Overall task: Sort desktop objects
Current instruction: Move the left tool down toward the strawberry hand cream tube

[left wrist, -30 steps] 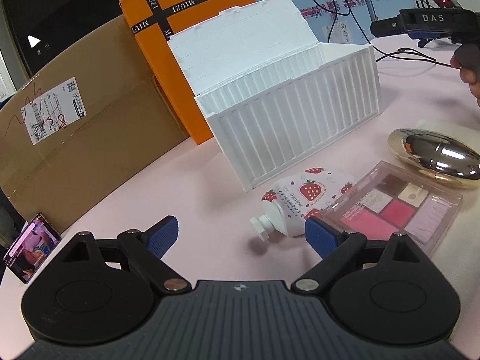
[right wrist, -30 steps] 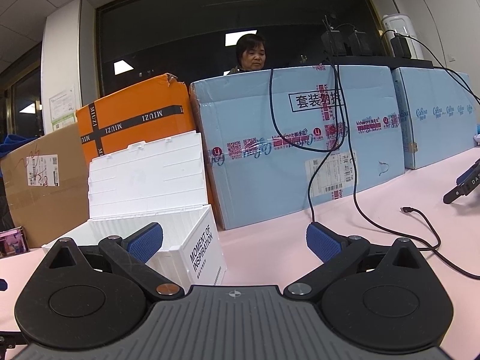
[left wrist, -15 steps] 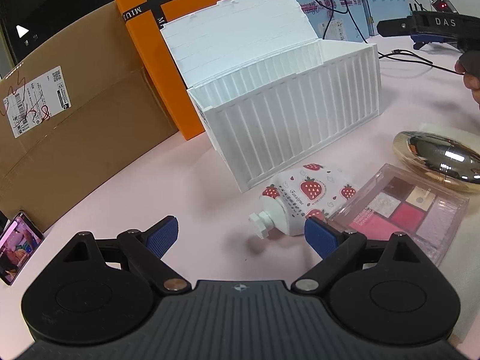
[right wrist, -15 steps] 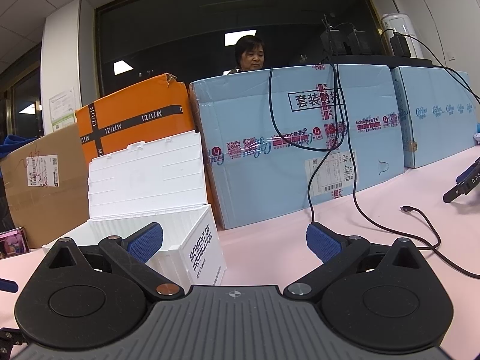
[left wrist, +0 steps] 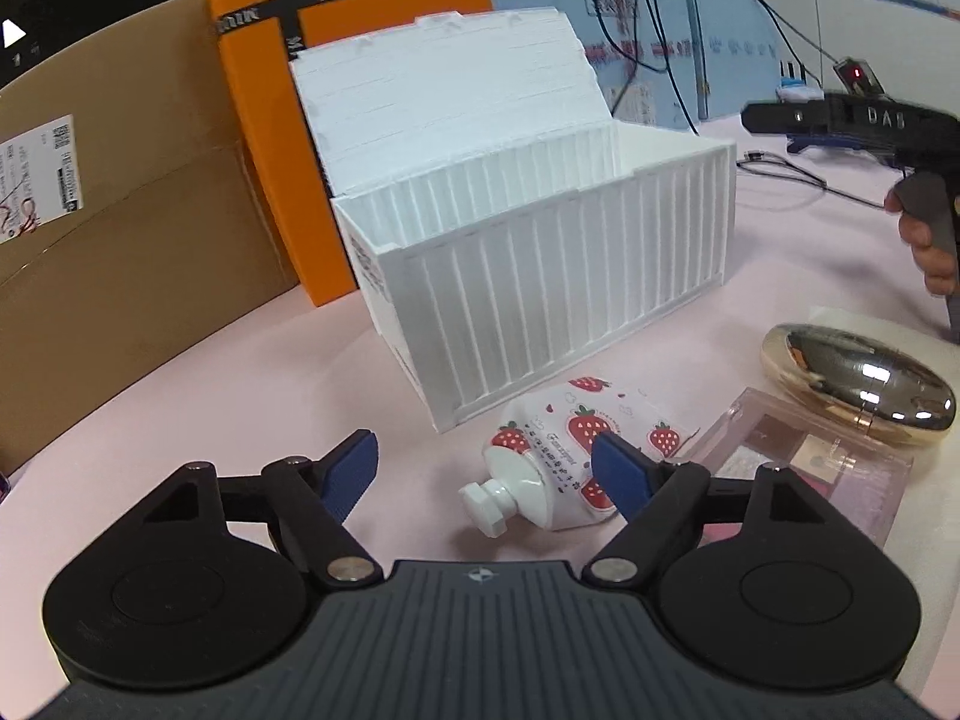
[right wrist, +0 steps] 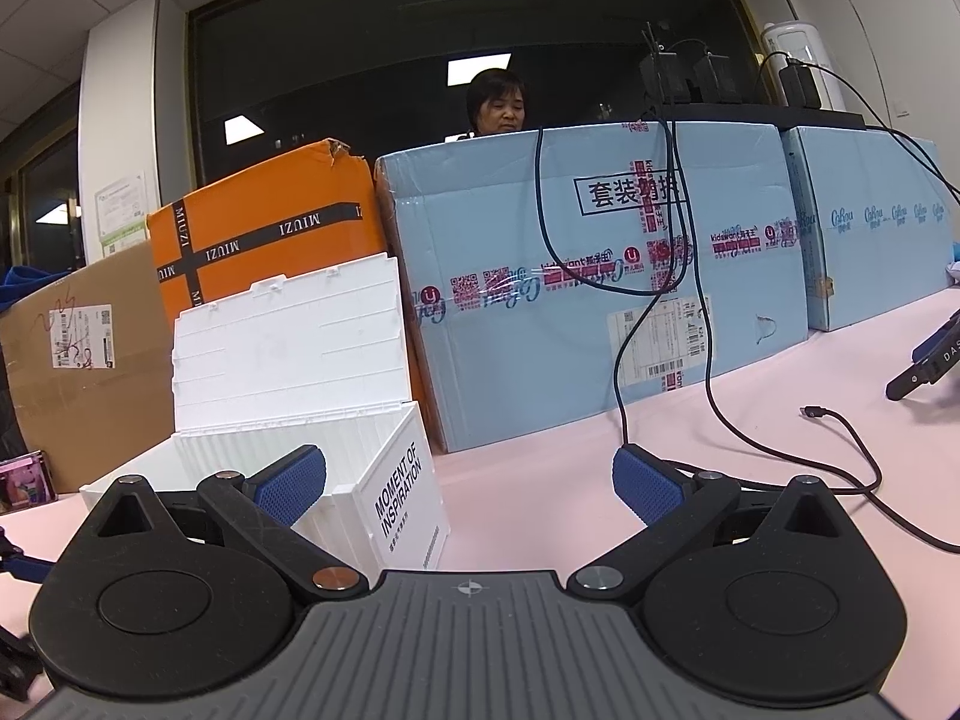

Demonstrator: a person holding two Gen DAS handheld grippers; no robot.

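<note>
A white ribbed container box point(left wrist: 558, 276) stands on the pink table with its lid up; the right wrist view shows it too point(right wrist: 336, 438). In front of it lie a strawberry-print tube point(left wrist: 564, 462), a clear eyeshadow palette point(left wrist: 798, 462) and a shiny gold oval case point(left wrist: 858, 384). My left gripper point(left wrist: 486, 474) is open just above the tube's cap end, its right blue fingertip point(left wrist: 618, 474) over the tube. My right gripper point(right wrist: 468, 483) is open and empty, level with the box's right end. It also shows at the right of the left wrist view, held by a hand point(left wrist: 924, 240).
Behind the container stand an orange MIUZI box point(left wrist: 336, 30), a brown carton point(left wrist: 120, 228) and light blue cartons point(right wrist: 600, 300). Black cables point(right wrist: 840, 432) trail over the table on the right. A phone point(right wrist: 24, 480) lies at far left. A person sits behind the cartons.
My left gripper has swung right and closer, so the tube now lies between its open fingers. The right gripper has held still.
</note>
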